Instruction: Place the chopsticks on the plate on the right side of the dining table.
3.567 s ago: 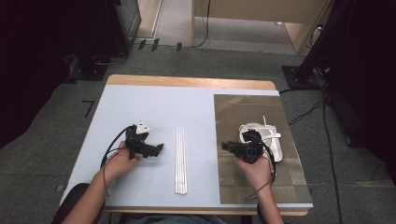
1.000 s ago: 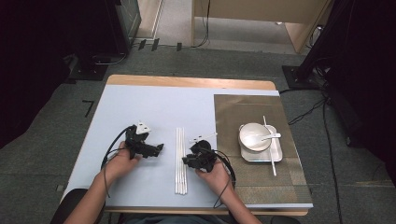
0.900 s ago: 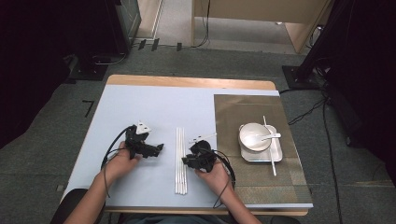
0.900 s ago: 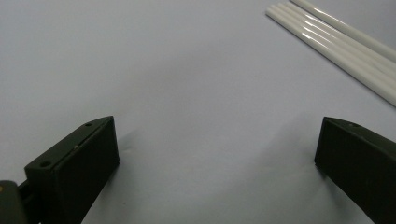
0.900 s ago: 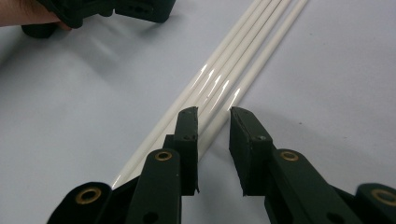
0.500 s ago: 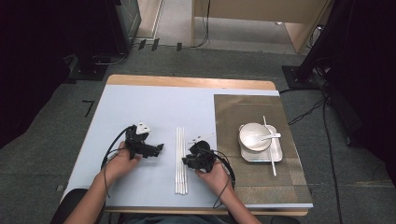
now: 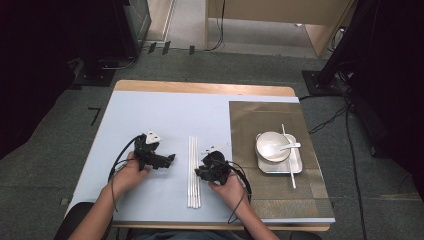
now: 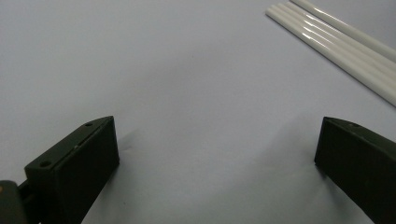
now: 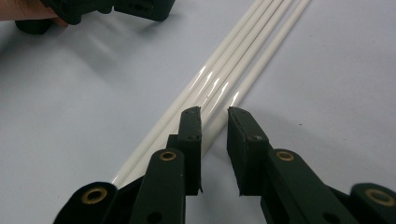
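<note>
Right tongs (image 9: 214, 116) straddle one of four white sticks (image 9: 219, 84) (side by side).

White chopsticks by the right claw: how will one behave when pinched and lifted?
The white chopsticks look glossy, so one is likely slippery between the pads. Thin and round, it will probably roll if nudged, and neighbours lying tight alongside may come with it. The right claw has narrow jaws over the outermost stick; a grip far from its middle would likely let it tilt.

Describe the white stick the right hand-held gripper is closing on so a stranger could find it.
On the pale blue table top, four white sticks lie side by side at the middle. The right hand-held gripper straddles the outermost stick, the one nearest the brown mat.
</note>
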Demonstrator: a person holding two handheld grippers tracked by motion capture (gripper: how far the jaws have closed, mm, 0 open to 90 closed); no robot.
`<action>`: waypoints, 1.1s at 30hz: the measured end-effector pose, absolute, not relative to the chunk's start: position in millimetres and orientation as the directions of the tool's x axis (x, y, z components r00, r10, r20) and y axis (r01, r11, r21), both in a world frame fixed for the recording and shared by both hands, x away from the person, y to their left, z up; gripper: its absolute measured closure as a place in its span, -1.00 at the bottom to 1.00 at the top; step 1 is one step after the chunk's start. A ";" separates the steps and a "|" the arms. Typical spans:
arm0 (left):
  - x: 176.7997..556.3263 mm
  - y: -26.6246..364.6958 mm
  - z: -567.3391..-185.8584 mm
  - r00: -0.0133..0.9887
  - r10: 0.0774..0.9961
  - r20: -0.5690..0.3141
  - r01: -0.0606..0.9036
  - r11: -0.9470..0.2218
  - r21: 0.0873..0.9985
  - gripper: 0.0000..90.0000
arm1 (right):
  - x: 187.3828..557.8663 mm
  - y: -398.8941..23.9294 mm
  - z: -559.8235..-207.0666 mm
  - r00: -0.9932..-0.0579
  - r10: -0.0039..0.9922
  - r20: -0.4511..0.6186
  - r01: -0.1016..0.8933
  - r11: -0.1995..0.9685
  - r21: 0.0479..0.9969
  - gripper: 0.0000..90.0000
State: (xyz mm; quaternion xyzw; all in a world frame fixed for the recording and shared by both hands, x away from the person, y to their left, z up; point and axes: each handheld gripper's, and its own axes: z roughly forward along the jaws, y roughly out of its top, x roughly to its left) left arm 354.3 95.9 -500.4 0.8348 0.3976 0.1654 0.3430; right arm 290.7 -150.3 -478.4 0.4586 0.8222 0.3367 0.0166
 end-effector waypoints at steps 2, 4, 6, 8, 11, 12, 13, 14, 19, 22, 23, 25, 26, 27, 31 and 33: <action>354.3 95.9 -500.4 0.629 0.777 0.003 0.551 -0.449 0.704 -1.00 | 290.7 -149.9 -478.6 -0.578 0.766 0.283 0.744 0.351 0.569 0.69; 354.3 96.0 -500.4 0.629 0.777 0.003 0.551 -0.449 0.704 -1.00 | 290.5 -149.0 -479.0 -0.579 0.764 0.283 0.743 0.352 0.569 0.68; 354.3 95.9 -500.4 0.628 0.778 0.003 0.551 -0.447 0.705 -1.00 | 289.9 -147.9 -479.9 -0.580 0.768 0.273 0.742 0.360 0.565 0.69; 354.3 95.9 -500.4 0.629 0.778 0.003 0.551 -0.448 0.704 -1.00 | 289.9 -147.9 -480.1 -0.582 0.769 0.264 0.739 0.365 0.567 0.70; 354.3 96.1 -500.3 0.630 0.777 0.004 0.550 -0.450 0.703 -1.00 | 290.2 -149.0 -479.5 -0.577 0.776 0.253 0.740 0.366 0.565 0.72; 354.3 96.1 -500.3 0.630 0.777 0.004 0.550 -0.450 0.703 -1.00 | 290.5 -149.7 -479.4 -0.572 0.779 0.257 0.745 0.361 0.561 0.73; 354.3 96.1 -500.3 0.630 0.777 0.004 0.550 -0.450 0.703 -1.00 | 290.8 -150.2 -479.2 -0.567 0.782 0.257 0.748 0.359 0.558 0.74; 354.3 96.0 -500.3 0.630 0.777 0.004 0.551 -0.450 0.703 -1.00 | 291.0 -150.7 -479.0 -0.566 0.784 0.254 0.748 0.360 0.557 0.75; 354.3 95.9 -500.5 0.628 0.778 0.003 0.551 -0.447 0.705 -1.00 | 292.6 -154.5 -477.7 -0.539 0.803 0.254 0.767 0.343 0.542 0.78; 354.3 95.9 -500.5 0.628 0.778 0.003 0.551 -0.448 0.705 -1.00 | 293.7 -156.7 -477.4 -0.531 0.809 0.250 0.771 0.340 0.538 0.80; 354.3 95.9 -500.5 0.628 0.778 0.003 0.551 -0.447 0.705 -1.00 | 293.9 -157.2 -477.4 -0.528 0.811 0.251 0.773 0.337 0.538 0.80; 354.3 95.9 -500.4 0.628 0.778 0.003 0.551 -0.448 0.704 -1.00 | 294.5 -158.7 -477.0 -0.519 0.817 0.251 0.779 0.331 0.533 0.81; 354.3 95.9 -500.5 0.628 0.778 0.003 0.551 -0.447 0.705 -1.00 | 294.8 -159.5 -476.7 -0.514 0.820 0.251 0.782 0.328 0.531 0.82; 354.3 95.9 -500.4 0.628 0.778 0.003 0.551 -0.448 0.704 -1.00 | 295.3 -160.5 -476.7 -0.512 0.822 0.251 0.783 0.326 0.530 0.82; 354.3 95.8 -500.5 0.628 0.778 0.003 0.551 -0.447 0.705 -1.00 | 296.9 -164.6 -476.4 -0.495 0.829 0.262 0.794 0.309 0.524 0.84; 354.2 95.9 -500.4 0.628 0.778 0.003 0.551 -0.448 0.705 -1.00 | 297.8 -167.0 -476.6 -0.488 0.831 0.267 0.798 0.300 0.523 0.85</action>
